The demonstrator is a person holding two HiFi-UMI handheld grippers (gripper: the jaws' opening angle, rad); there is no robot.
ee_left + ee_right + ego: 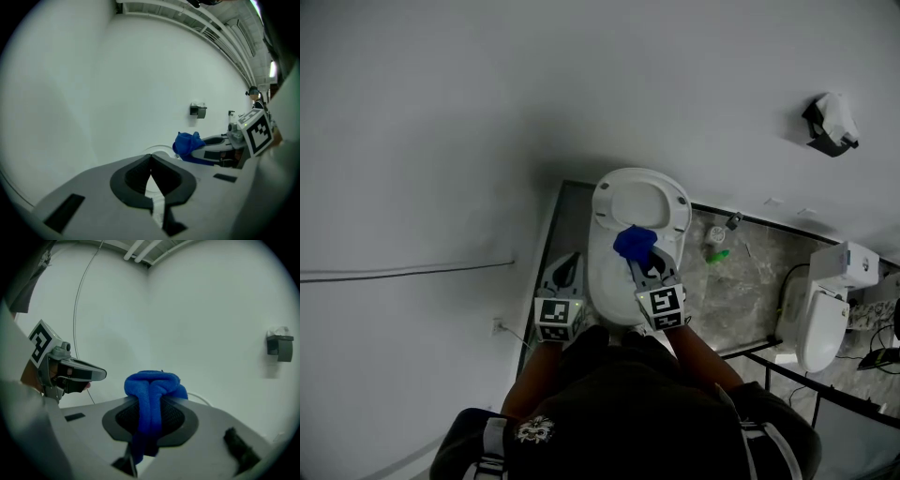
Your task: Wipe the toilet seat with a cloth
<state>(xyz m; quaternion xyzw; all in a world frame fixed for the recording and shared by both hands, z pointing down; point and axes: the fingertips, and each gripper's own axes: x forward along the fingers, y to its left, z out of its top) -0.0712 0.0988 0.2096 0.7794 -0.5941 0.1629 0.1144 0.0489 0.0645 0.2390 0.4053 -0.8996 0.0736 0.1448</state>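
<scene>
The white toilet [614,281] stands on a grey marbled floor [750,291] against a pale wall [441,141]; its long axis runs from the person straight toward that wall, with an oval, smooth-rimmed part at the wall end; whether that oval is lying flat or raised cannot be told from above. The cloth [154,380] is bright blue and fleecy, bunched into a thick fold; in the head view it sits over the middle of the toilet, just short of the oval; whether it touches the porcelain is unclear. The right gripper [150,401] pinches the cloth between its dark pads; the fold runs lengthwise along the jaws, bulging past the tips and trailing a tail back beneath them. The left gripper [151,161] is held just left of the toilet, level with the right one; its jaws are pressed together with nothing between them.
</scene>
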